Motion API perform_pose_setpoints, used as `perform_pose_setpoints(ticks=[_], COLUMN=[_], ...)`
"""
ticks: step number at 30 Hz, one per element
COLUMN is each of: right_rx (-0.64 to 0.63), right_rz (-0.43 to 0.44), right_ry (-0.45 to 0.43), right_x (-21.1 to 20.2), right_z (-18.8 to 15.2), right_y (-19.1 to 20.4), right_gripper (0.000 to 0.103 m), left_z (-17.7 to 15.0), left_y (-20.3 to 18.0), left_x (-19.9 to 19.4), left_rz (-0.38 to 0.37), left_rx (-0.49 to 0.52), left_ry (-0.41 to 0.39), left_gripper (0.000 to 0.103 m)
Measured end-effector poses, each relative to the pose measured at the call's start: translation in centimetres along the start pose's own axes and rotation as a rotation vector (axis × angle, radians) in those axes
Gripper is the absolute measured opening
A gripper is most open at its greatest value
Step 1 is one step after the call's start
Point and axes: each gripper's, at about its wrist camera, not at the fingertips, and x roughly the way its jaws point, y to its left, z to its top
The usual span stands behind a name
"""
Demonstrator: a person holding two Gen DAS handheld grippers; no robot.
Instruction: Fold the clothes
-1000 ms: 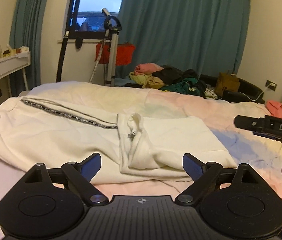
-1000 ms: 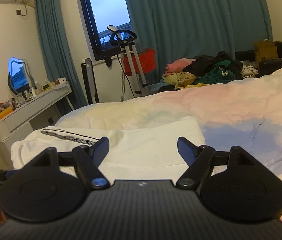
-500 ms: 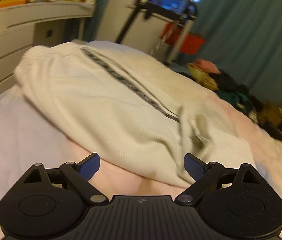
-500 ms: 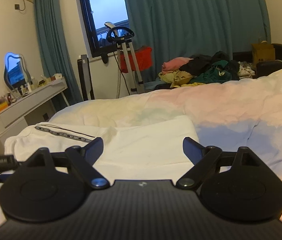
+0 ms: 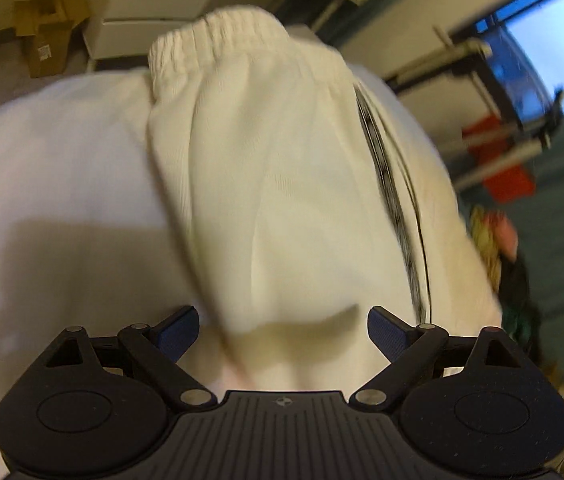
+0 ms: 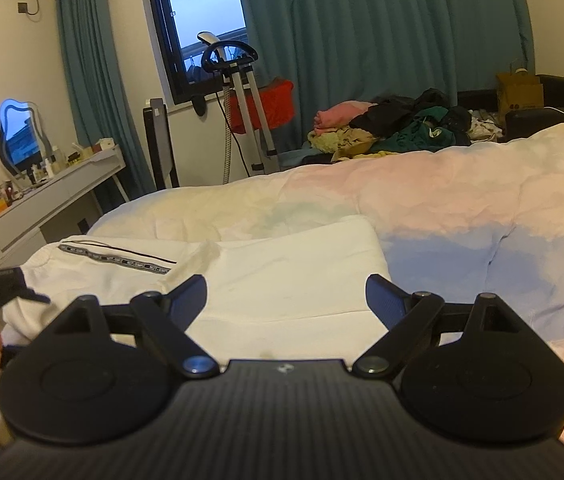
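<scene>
The white trousers are laid out on the bed, partly folded, and their elastic waistband is seen at the far end in the left wrist view. A dark patterned stripe runs along one side of the cloth. In the right wrist view the same trousers lie across the near part of the bed, with the stripe toward the left.

The left gripper is held just above the near edge of the trousers and is pointed steeply down at them. Its jaws are spread wide but are closing a little; the cloth lies below and between them, and it is not pinched. This view is blurred.

The right gripper is held over the folded part of the trousers. Its jaws are spread wide and nothing is gripped.

Behind the bed a pile of clothes, teal curtains, a window and a white dressing table are seen.
</scene>
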Motion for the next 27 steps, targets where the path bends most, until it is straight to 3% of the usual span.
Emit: perform_pose_setpoints(ticks=[7, 9, 13, 15, 23, 27], right_rx=[-0.002, -0.006, -0.037, -0.062, -0.122, -0.097], right_rz=[-0.033, -0.041, -0.044, -0.058, -0.126, -0.121], right_ry=[0.041, 0.051, 0.08, 0.107, 0.224, 0.224], right_x=[1.5, 1.9, 3.6, 5.0, 11.8, 11.3], right_z=[-0.5, -0.8, -1.4, -1.8, -4.7, -4.3], right_y=[-0.2, -0.1, 0.7, 1.2, 2.9, 2.7], right_gripper=[0.088, 0.088, 0.088, 0.088, 0.09, 0.088], left_z=[3.5, 4.3, 5.5, 5.5, 4.2, 2.7], left_y=[1.8, 1.7, 2.4, 2.5, 0.6, -3.5], left_x=[1.9, 2.5, 3.3, 3.5, 3.7, 2.4], left_rz=[-0.042, -0.031, -0.044, -0.03, 0.017, 0.128], left_rx=[-0.072, -0.039, -0.07, -0.033, 0.082, 0.308], left_ry=[-0.139, -0.172, -0.217, -0.237, -0.34, -0.415], left_gripper=[0.083, 0.072, 0.054, 0.038, 0.022, 0.015])
